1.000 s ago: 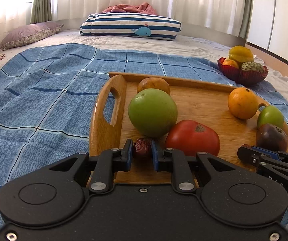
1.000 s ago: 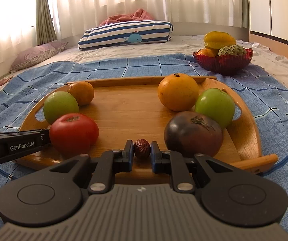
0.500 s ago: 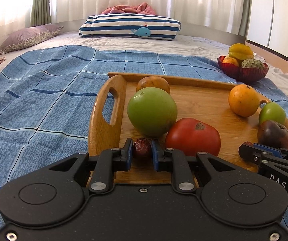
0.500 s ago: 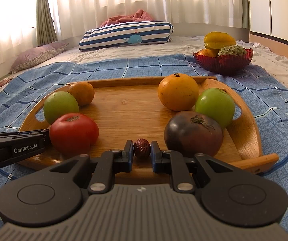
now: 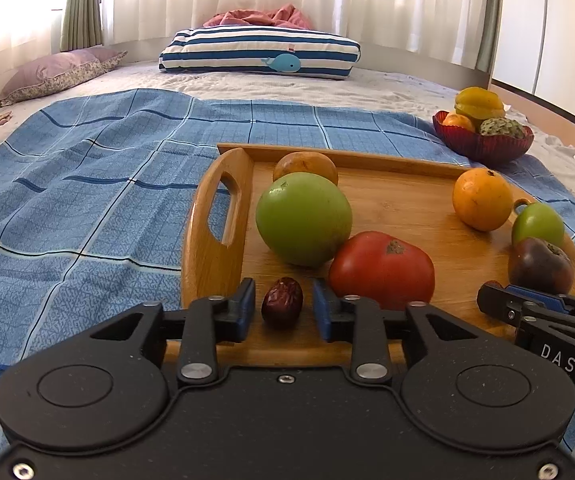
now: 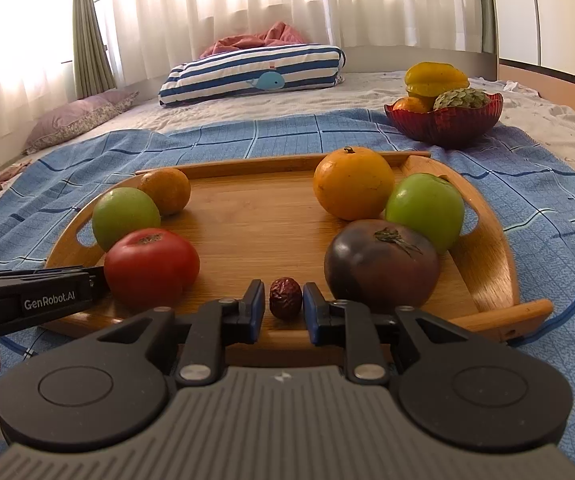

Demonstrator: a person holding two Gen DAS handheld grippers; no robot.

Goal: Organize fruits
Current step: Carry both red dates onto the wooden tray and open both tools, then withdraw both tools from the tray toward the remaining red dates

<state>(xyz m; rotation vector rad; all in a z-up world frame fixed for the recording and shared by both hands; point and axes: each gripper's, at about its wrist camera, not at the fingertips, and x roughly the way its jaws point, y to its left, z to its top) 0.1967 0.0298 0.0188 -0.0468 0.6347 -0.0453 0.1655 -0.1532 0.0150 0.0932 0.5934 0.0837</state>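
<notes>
A wooden tray [image 5: 407, 200] lies on the blue checked blanket and holds several fruits. In the left wrist view a wrinkled dark red date [image 5: 282, 302] rests on the tray's near edge, beside a red tomato [image 5: 381, 268] and a green apple [image 5: 303, 218]. My left gripper [image 5: 283, 310] is opening, with the date between its jaws and a gap on each side. In the right wrist view a second date [image 6: 285, 297] sits by a dark purple tomato [image 6: 381, 264]. My right gripper [image 6: 284, 308] is opening around it, pads clear of it.
An orange [image 6: 353, 184] and a green fruit [image 6: 425, 210] sit at the tray's right, a smaller orange [image 6: 165, 190] at its back left. A red bowl [image 6: 443, 120] of fruit stands far right. A striped pillow [image 5: 259, 54] lies at the back.
Both grippers were shut on their dates and have now parted their jaws. Each date rests on the tray between the pads. Neither hand has moved.
</notes>
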